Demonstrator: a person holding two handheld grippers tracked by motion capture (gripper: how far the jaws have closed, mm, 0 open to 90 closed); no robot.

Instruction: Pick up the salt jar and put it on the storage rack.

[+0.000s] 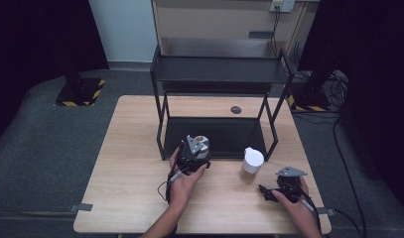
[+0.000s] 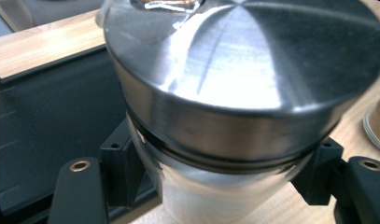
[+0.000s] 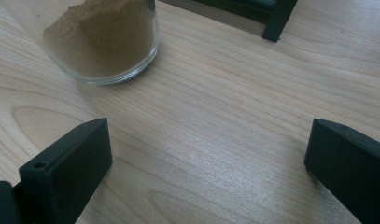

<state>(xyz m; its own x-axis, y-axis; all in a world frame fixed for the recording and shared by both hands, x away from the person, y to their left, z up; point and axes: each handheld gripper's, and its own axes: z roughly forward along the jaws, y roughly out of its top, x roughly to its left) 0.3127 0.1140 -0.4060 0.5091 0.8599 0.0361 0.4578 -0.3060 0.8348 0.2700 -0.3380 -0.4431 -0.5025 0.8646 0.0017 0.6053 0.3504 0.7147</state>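
Note:
My left gripper (image 1: pixel 196 150) is shut on a glass jar with a brushed metal lid (image 1: pixel 203 143), held at the front edge of the black rack's lower shelf (image 1: pixel 224 136). In the left gripper view the jar (image 2: pixel 243 74) sits between both black jaws, with the gripper (image 2: pixel 215 186) closed on its glass body below the lid. My right gripper (image 1: pixel 265 192) rests open near the table's front right. In its own view the right gripper (image 3: pixel 201 168) has only bare wood between its jaws. A white-lidded jar of brown powder (image 1: pixel 251 165) (image 3: pixel 103 42) stands just beyond it.
A black two-tier metal rack (image 1: pixel 219 69) stands at the middle back of the wooden table (image 1: pixel 130 173). One rack leg (image 3: pixel 276 18) is near the powder jar. A small dark round disc (image 1: pixel 235 109) lies behind the lower shelf. Dark curtains and cables surround the table.

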